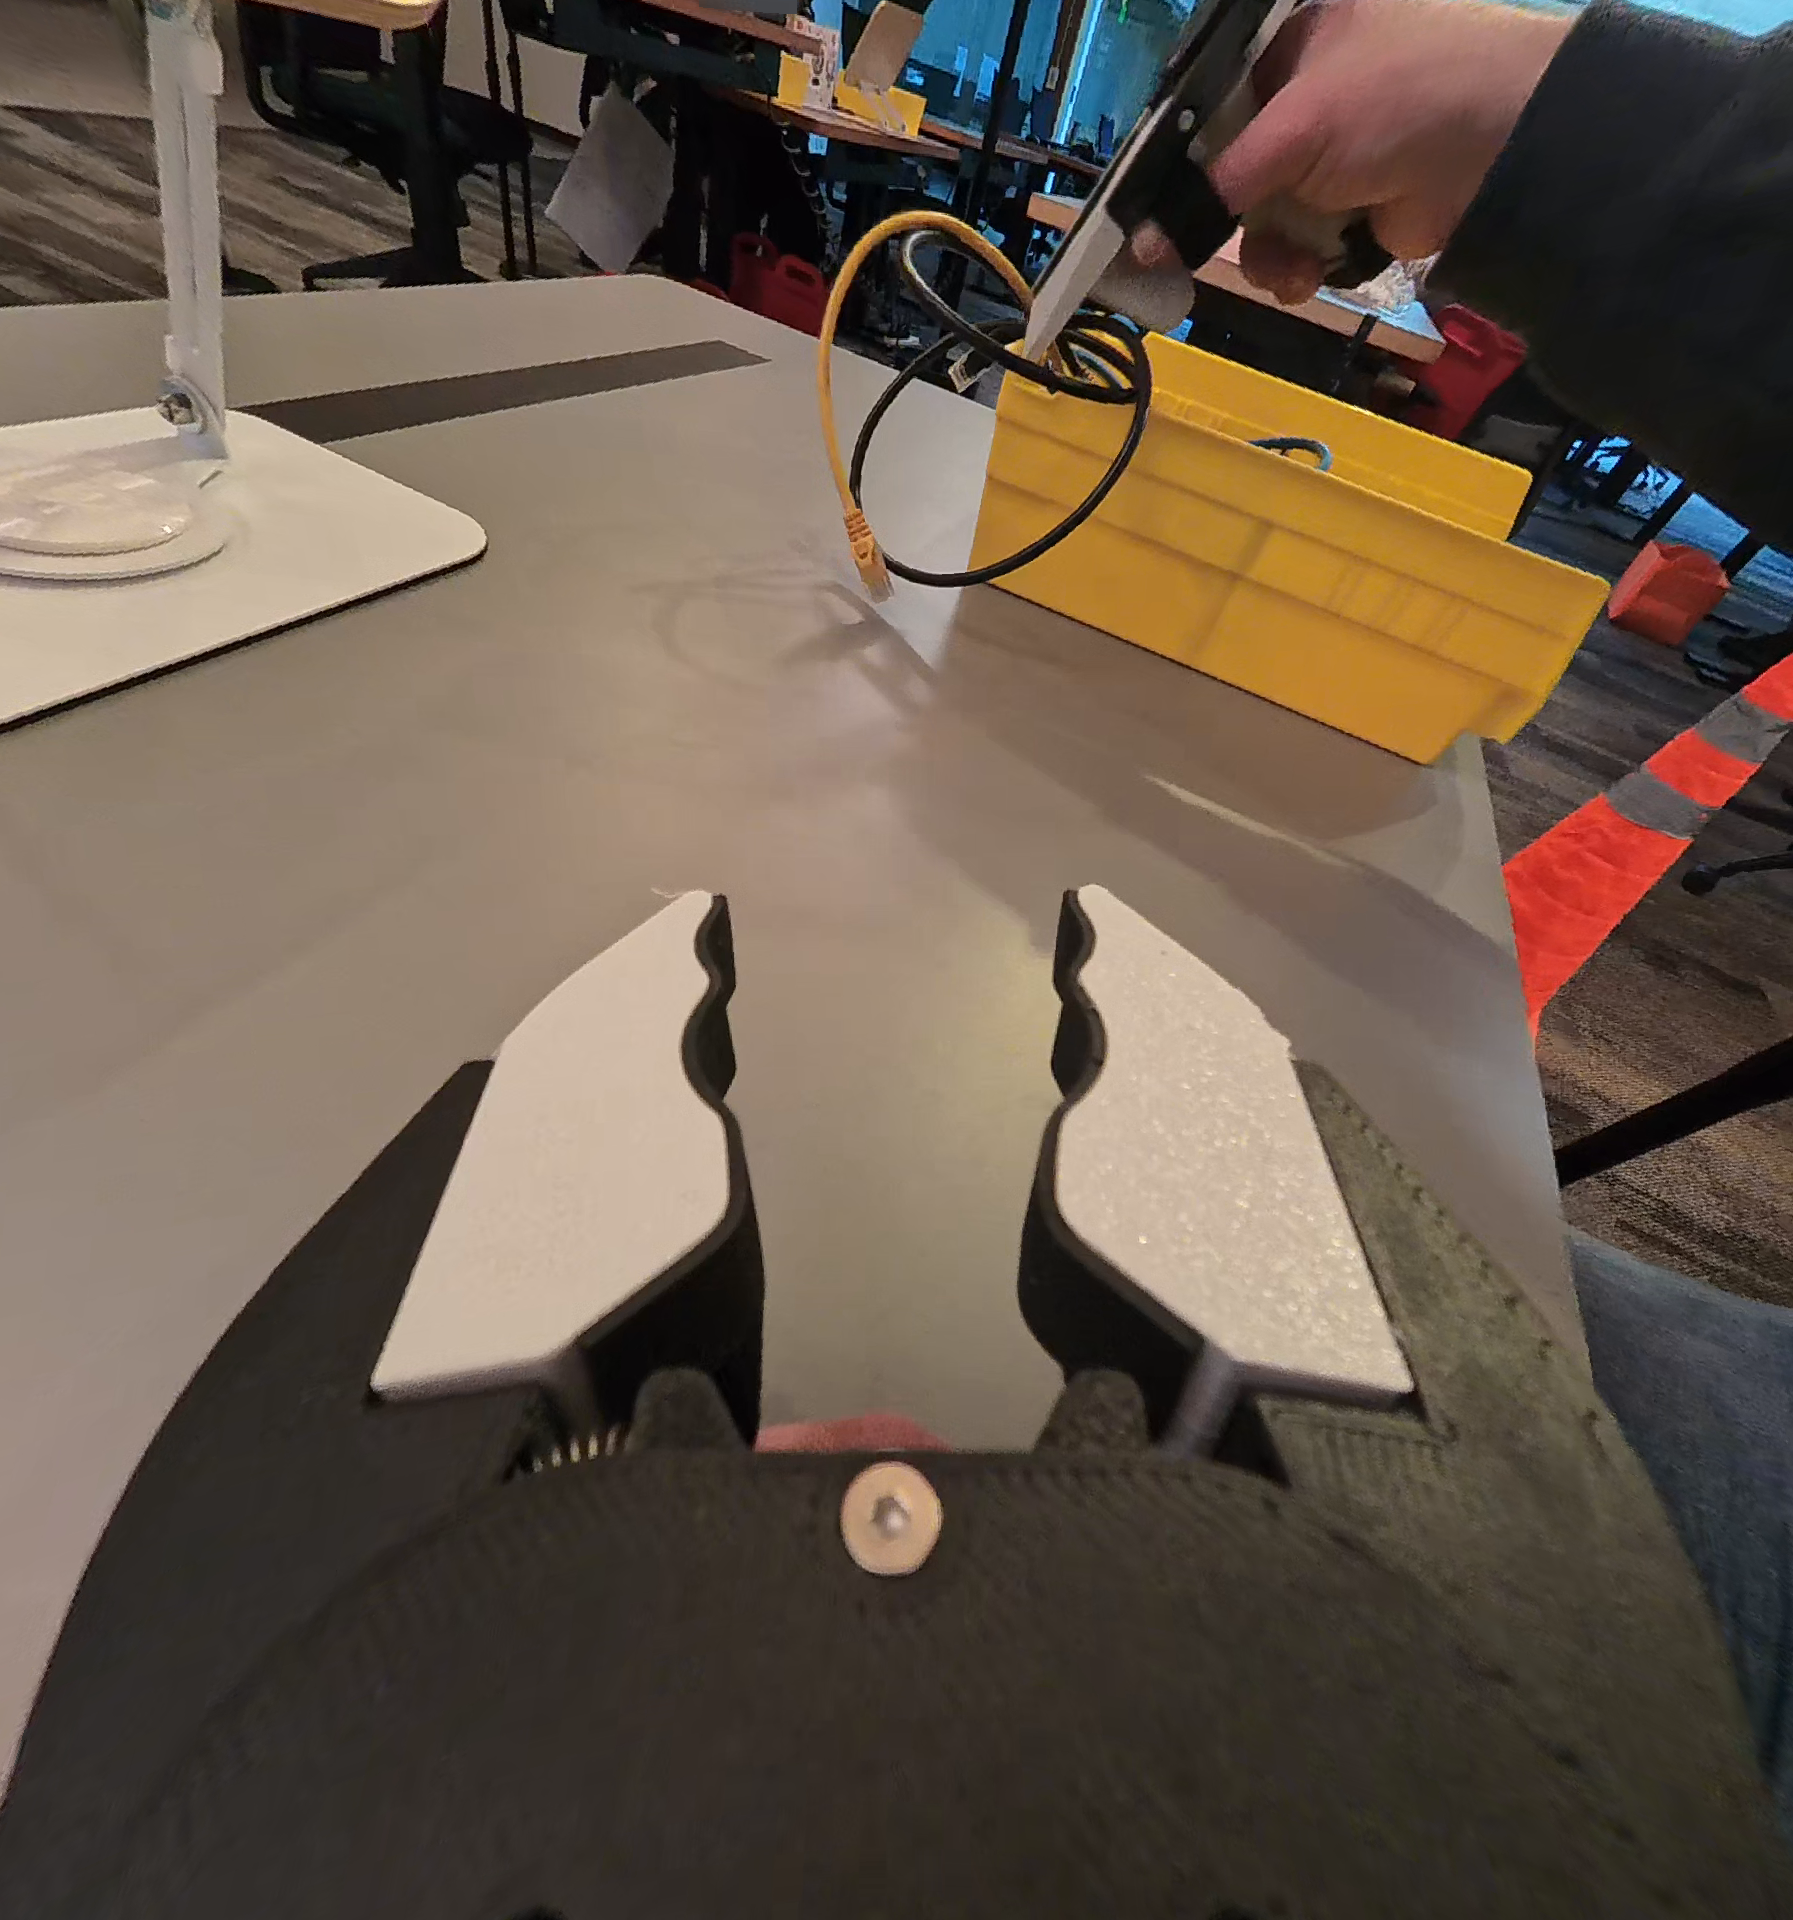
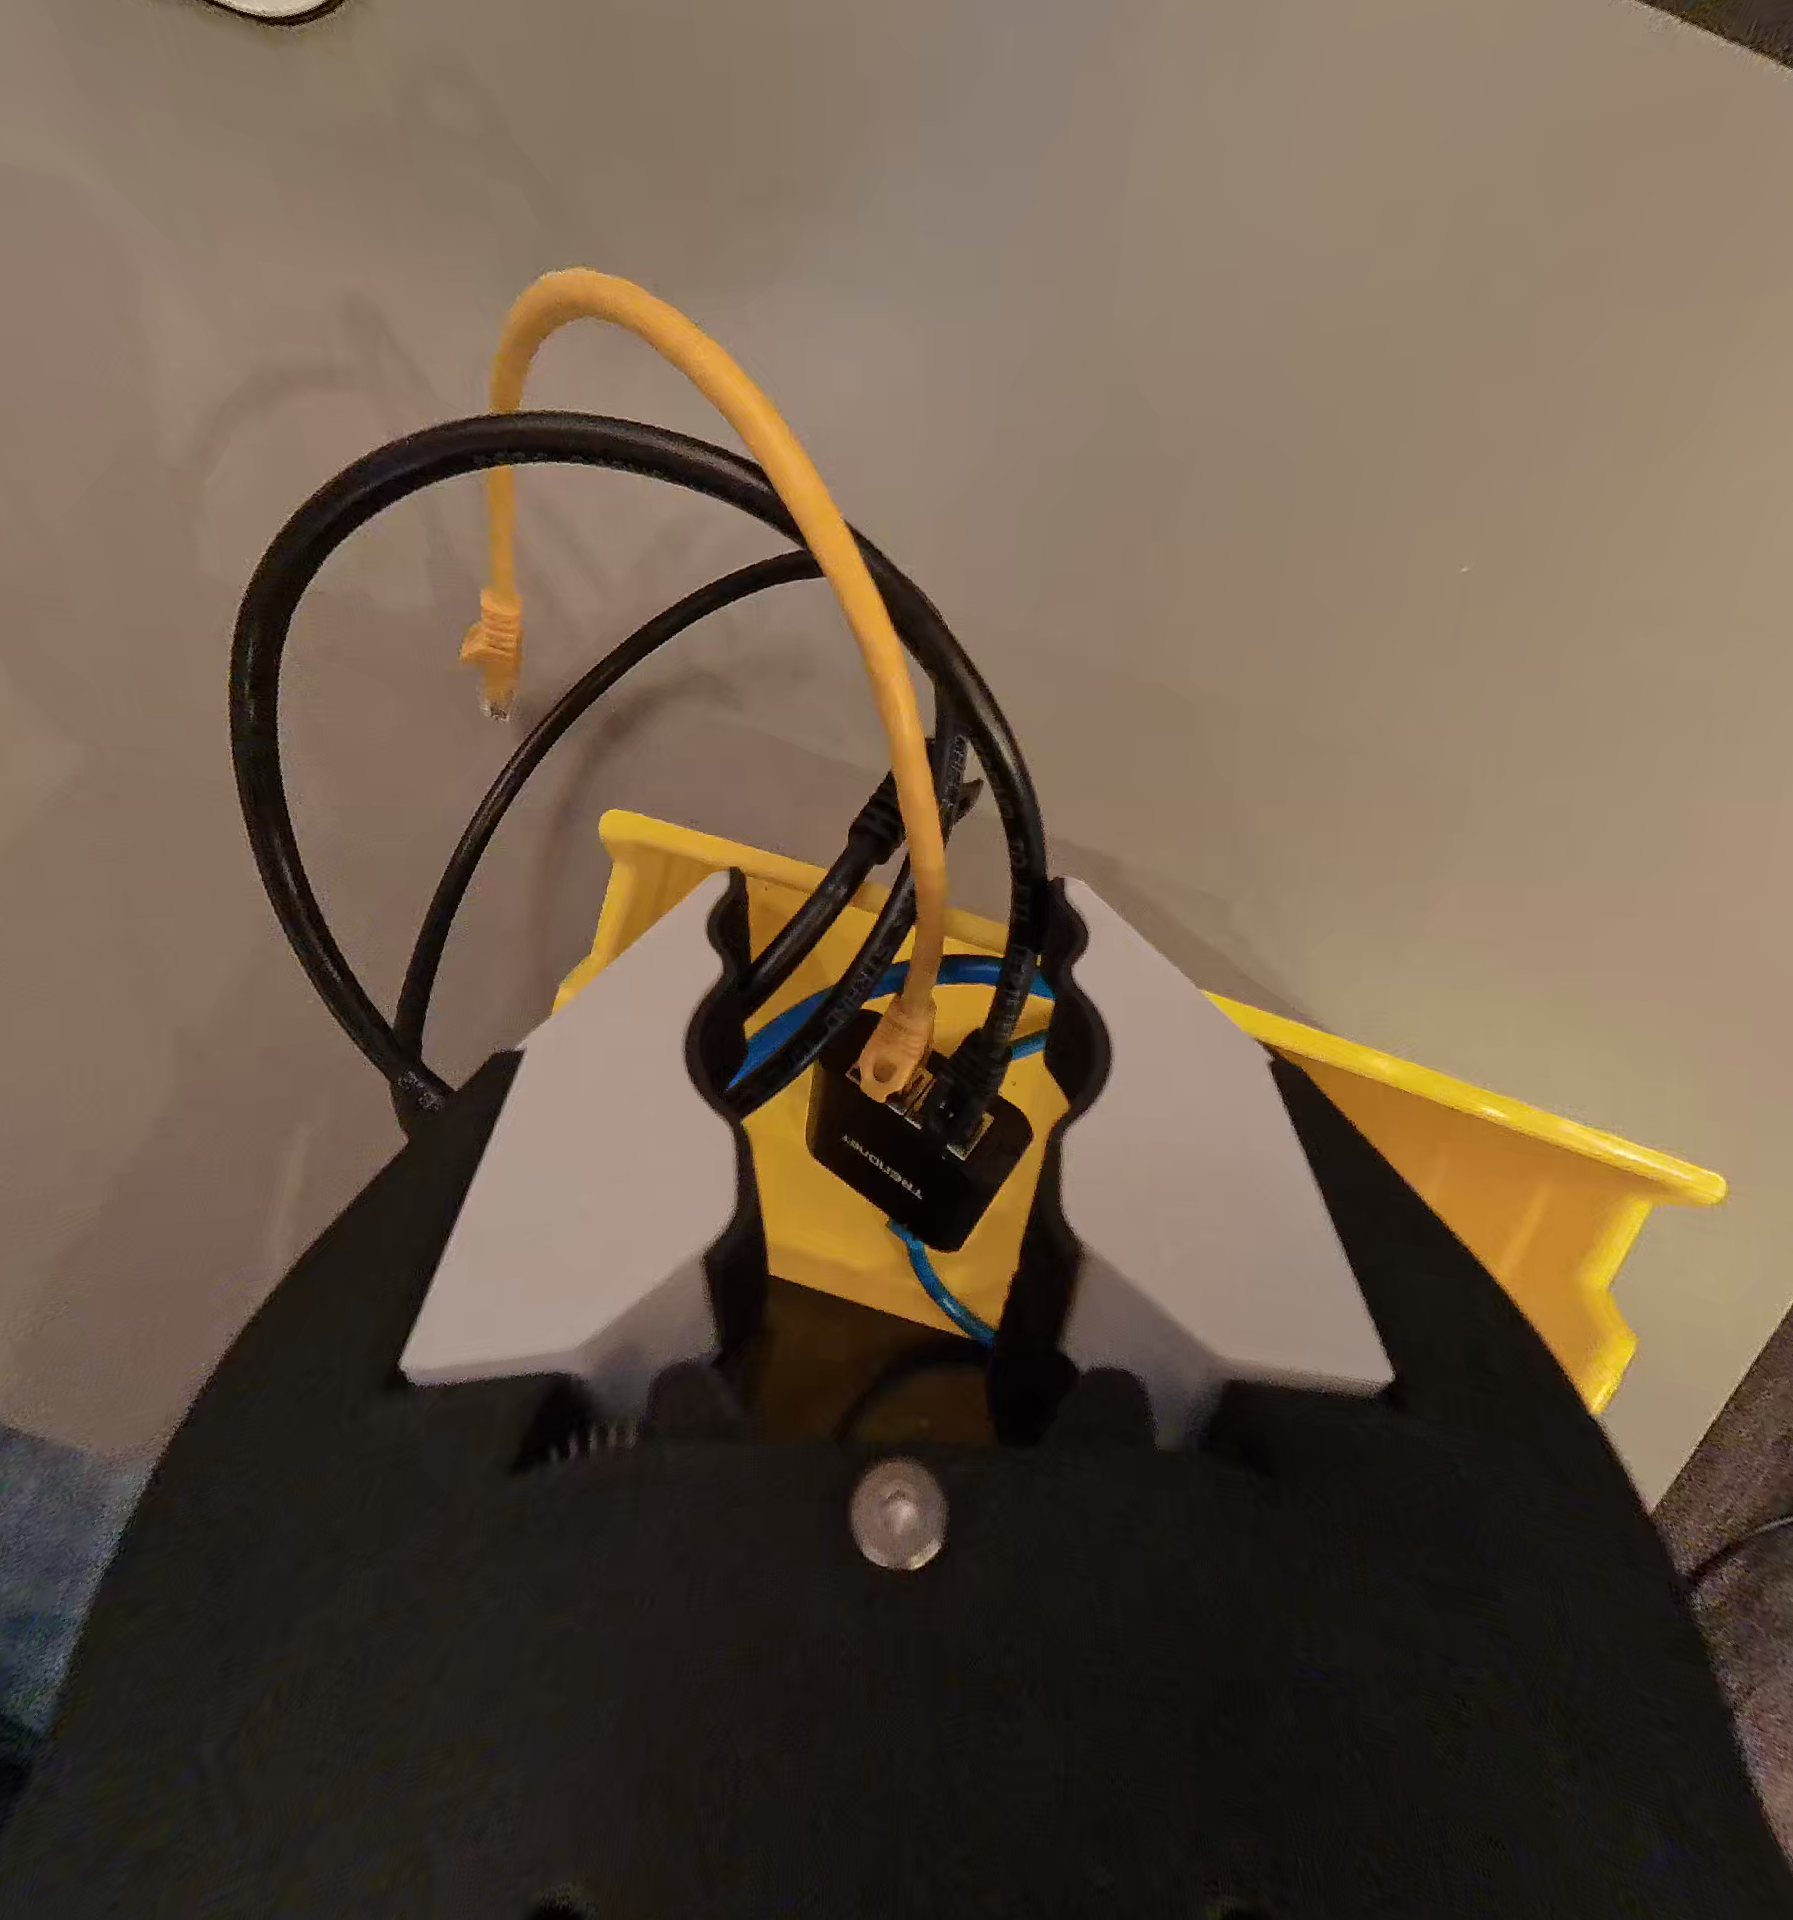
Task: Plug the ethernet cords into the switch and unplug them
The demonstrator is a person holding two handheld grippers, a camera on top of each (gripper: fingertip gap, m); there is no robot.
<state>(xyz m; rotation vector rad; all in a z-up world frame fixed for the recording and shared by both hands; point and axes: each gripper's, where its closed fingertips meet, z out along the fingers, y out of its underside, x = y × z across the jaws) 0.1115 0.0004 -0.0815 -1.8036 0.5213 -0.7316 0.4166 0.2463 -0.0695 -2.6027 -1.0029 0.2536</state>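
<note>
In the right wrist view, a small black switch [image 2: 913, 1164] lies in a yellow bin [image 2: 1443, 1164]. A yellow cord [image 2: 726, 384] and a black cord [image 2: 279, 644] are plugged into it and arch up out of the bin. The yellow cord's free plug [image 2: 497, 644] hangs above the table. My right gripper [image 2: 897, 894] is open just above the switch, with the cords rising between its fingers. My left gripper [image 1: 890, 914] is open and empty over the grey table [image 1: 456, 831]. The left wrist view shows the right gripper [image 1: 1037, 332] tipped into the bin [image 1: 1266, 582].
A blue cable [image 2: 933, 1288] lies in the bin under the switch. A white stand with a flat base [image 1: 196, 561] sits at the table's far left. The bin stands at the table's right edge. An orange cone [image 1: 1650, 821] stands on the floor beyond that edge. Some 40 cm of space lies between my two pairs of fingers. My left gripper is the nearer one to the flat base [image 1: 196, 561]: about 30 cm, against 35 cm.
</note>
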